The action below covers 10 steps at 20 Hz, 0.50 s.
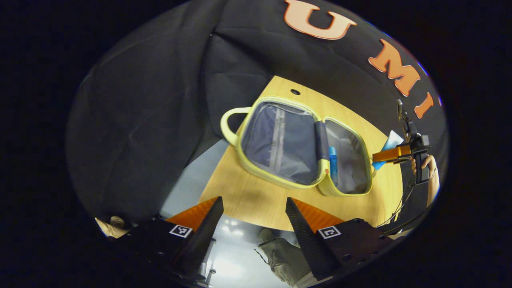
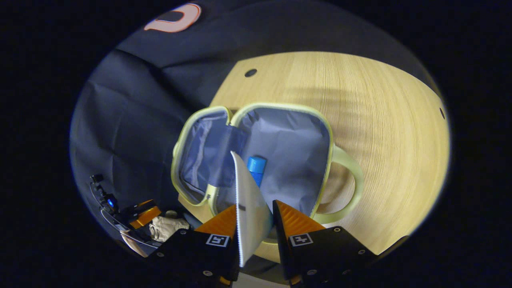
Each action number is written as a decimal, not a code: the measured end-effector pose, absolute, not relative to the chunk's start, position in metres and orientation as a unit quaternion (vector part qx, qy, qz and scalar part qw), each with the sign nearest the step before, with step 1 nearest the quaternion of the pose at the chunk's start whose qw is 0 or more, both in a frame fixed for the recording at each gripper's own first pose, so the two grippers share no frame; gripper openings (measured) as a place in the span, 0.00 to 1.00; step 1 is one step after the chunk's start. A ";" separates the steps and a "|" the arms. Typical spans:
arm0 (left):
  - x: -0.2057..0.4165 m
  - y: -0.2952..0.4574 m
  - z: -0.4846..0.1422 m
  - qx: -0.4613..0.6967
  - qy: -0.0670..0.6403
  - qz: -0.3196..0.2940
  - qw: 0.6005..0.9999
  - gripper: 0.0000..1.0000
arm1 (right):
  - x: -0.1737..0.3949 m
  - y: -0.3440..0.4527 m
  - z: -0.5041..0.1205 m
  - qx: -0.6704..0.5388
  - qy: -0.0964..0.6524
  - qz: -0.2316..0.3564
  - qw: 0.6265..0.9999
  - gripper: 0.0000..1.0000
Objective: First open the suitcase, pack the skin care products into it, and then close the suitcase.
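A small yellow-green suitcase lies wide open on the round wooden table, both grey-lined halves facing up. A blue tube rests in the half nearer the right gripper. My left gripper hovers open off the table's near edge, nothing between its fingers. In the left gripper view the right gripper, held by a hand, sits at the case's far side with a flat packet. In the right gripper view my right gripper is shut on that white flat packet, over the open suitcase where the blue tube lies.
The case's loop handle lies flat on the table. Black cloth walls close in behind the table. Grey floor and a person's leg lie below my left gripper. The left gripper appears low at the left of the right gripper view.
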<state>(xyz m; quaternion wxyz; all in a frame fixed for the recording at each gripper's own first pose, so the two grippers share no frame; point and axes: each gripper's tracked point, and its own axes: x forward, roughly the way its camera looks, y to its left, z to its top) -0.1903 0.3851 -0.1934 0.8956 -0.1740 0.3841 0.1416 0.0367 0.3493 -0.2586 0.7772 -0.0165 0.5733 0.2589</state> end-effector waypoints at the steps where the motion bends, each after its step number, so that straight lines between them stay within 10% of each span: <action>1: -0.196 0.393 -0.198 -0.179 0.386 0.148 0.893 0.98 | 0.038 0.348 -0.274 -0.025 0.586 0.247 0.772 0.41; 8: -0.205 0.413 -0.219 -0.196 0.400 0.161 0.881 0.98 | 0.037 0.351 -0.307 -0.013 0.608 0.208 0.766 0.44; 10: -0.196 0.414 -0.220 -0.207 0.397 0.157 0.880 0.98 | 0.032 0.352 -0.303 -0.009 0.604 0.212 0.768 0.77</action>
